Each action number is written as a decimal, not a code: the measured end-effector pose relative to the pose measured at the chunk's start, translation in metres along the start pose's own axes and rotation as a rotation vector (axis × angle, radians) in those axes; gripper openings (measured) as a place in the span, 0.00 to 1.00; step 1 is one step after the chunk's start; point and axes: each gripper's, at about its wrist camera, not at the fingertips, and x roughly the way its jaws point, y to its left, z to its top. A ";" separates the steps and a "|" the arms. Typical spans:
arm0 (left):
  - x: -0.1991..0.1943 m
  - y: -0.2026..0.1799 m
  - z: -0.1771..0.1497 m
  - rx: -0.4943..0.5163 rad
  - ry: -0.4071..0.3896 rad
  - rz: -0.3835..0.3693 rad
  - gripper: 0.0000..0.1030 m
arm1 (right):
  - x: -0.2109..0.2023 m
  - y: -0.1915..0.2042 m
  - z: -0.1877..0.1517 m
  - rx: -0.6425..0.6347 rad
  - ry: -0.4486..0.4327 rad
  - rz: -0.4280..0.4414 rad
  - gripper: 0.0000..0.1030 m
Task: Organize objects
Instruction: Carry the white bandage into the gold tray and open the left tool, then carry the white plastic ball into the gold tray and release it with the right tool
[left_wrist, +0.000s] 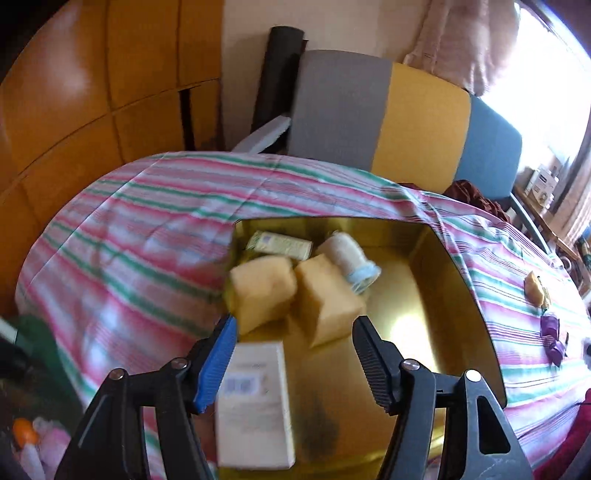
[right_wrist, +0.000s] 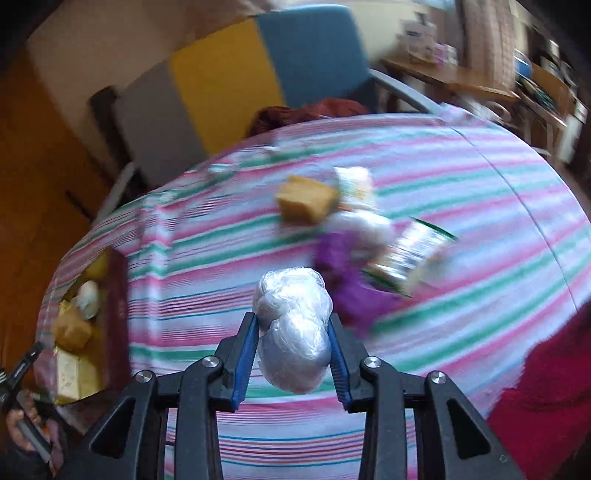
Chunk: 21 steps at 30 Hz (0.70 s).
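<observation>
Striped pink-and-green cloth (right_wrist: 443, 192) covers the table, with a gold-lined box (left_wrist: 436, 266) at its left. Inside lie 2 yellow sponges (left_wrist: 325, 302), a thread spool (left_wrist: 349, 258) and a white carton (left_wrist: 255, 402). Above them the left gripper (left_wrist: 291, 365) hangs apart, empty. The right gripper (right_wrist: 291, 354) is clamped on a plastic-wrapped bundle (right_wrist: 291, 325); carrying it leftward to the box seems next.

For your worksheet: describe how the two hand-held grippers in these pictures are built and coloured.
Both are black plastic frames with triangular cut-outs and silver pivot bolts. The left hand-held gripper has one ribbed blue pad and one ribbed black pad. On the right hand-held gripper both pads are blue. No cables or markings show.
</observation>
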 end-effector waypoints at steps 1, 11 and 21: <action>-0.003 0.006 -0.004 -0.013 0.000 0.006 0.64 | 0.000 0.025 0.002 -0.049 -0.001 0.043 0.35; -0.021 0.035 -0.027 -0.071 -0.023 0.029 0.64 | 0.051 0.251 -0.028 -0.414 0.153 0.383 0.35; -0.015 0.060 -0.041 -0.128 0.013 0.026 0.66 | 0.151 0.364 -0.074 -0.443 0.387 0.463 0.37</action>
